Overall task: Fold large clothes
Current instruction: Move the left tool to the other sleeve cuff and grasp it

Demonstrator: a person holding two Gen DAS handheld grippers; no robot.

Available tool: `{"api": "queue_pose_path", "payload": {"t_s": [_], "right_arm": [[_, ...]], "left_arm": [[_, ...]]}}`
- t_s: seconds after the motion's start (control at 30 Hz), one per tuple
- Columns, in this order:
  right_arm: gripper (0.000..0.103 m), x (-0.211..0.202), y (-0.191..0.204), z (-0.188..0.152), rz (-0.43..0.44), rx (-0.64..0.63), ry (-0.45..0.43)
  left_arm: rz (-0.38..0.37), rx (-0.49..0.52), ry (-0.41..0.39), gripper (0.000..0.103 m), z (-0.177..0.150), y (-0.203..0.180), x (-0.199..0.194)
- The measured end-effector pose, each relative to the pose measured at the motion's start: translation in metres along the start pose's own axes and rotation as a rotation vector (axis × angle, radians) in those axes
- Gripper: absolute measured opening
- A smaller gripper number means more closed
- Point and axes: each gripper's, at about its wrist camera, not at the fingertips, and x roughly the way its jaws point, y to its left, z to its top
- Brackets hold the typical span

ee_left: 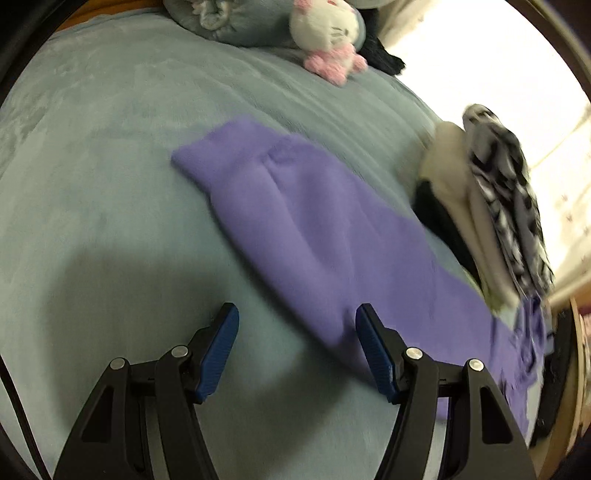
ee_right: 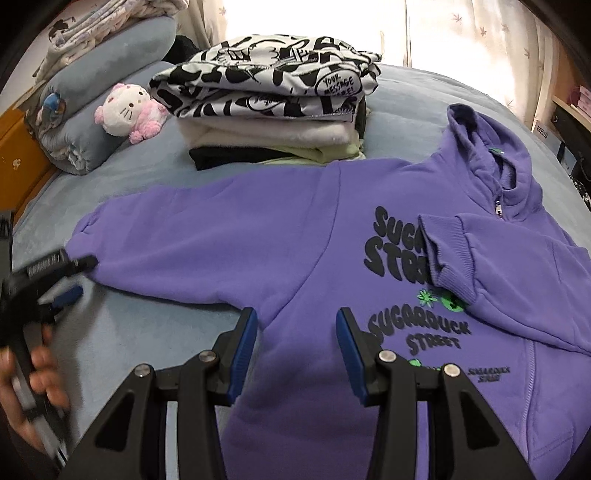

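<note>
A purple hoodie (ee_right: 295,236) lay flat on the blue bedspread (ee_left: 110,147), both the left gripper (ee_left: 297,347) and right gripper (ee_right: 295,350) spread wide above it, holding nothing.

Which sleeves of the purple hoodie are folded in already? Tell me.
One. On the purple hoodie, one sleeve's ribbed cuff lies across the chest print; the other sleeve is spread flat on the bed.

Left view motion-blurred; blown-out window (ee_right: 314,14) backlight; dark shadow on bedspread (ee_left: 110,166); fisheye-bent edges.
</note>
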Motion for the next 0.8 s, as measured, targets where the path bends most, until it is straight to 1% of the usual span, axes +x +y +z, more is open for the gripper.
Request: {"api": "queue_pose_path", "payload": {"t_s": [0.07, 0.13, 0.17, 0.2, 0.23, 0.27, 0.33, 0.37, 0.43, 0.5, 0.6, 0.67, 0.7, 0.8], "right_arm": [[0.044, 0.007, -0.001, 0.000, -0.001, -0.008, 0.015], [0.044, 0.013, -0.004, -0.001, 0.018, -0.012, 0.038], [0.044, 0.014, -0.005, -0.002, 0.024, -0.008, 0.042], [0.044, 0.015, -0.008, -0.002, 0.029, -0.003, 0.045], [0.044, 0.015, -0.010, -0.002, 0.035, 0.003, 0.047], [0.044, 0.015, -0.012, -0.003, 0.033, 0.006, 0.047], [0.044, 0.012, -0.016, -0.003, 0.023, 0.014, 0.036], [0.044, 0.009, -0.018, -0.003, 0.023, 0.018, 0.031], [0.044, 0.003, -0.025, -0.002, 0.033, 0.038, 0.019], [0.044, -0.005, -0.037, -0.002, 0.049, 0.069, 0.007], [0.044, -0.022, -0.057, -0.004, 0.062, 0.113, -0.021], [0.044, -0.034, -0.074, -0.007, 0.063, 0.146, -0.043], [0.044, -0.040, -0.082, -0.009, 0.061, 0.160, -0.050], [0.044, -0.054, -0.111, -0.018, 0.048, 0.209, -0.060]], "left_arm": [[0.037, -0.002, -0.019, 0.057, 0.014, -0.003, 0.010], [0.085, 0.000, -0.033, 0.032, 0.023, -0.006, 0.017], [0.089, 0.006, -0.036, 0.024, 0.026, -0.010, 0.021], [0.081, 0.012, -0.038, 0.013, 0.028, -0.014, 0.023], [0.080, 0.023, -0.041, 0.010, 0.029, -0.020, 0.023], [0.094, 0.041, -0.063, 0.010, 0.029, -0.028, 0.020], [0.088, 0.087, -0.121, 0.008, 0.026, -0.043, 0.004], [0.066, 0.115, -0.149, 0.008, 0.023, -0.054, -0.007], [0.010, 0.163, -0.170, 0.008, 0.014, -0.077, -0.027], [-0.059, 0.229, -0.190, 0.008, 0.002, -0.109, -0.052], [-0.125, 0.371, -0.225, 0.008, -0.025, -0.166, -0.085], [-0.169, 0.477, -0.231, 0.008, -0.050, -0.207, -0.102], [-0.186, 0.505, -0.225, 0.008, -0.059, -0.217, -0.109], [-0.252, 0.598, -0.180, 0.008, -0.094, -0.261, -0.117]]}}
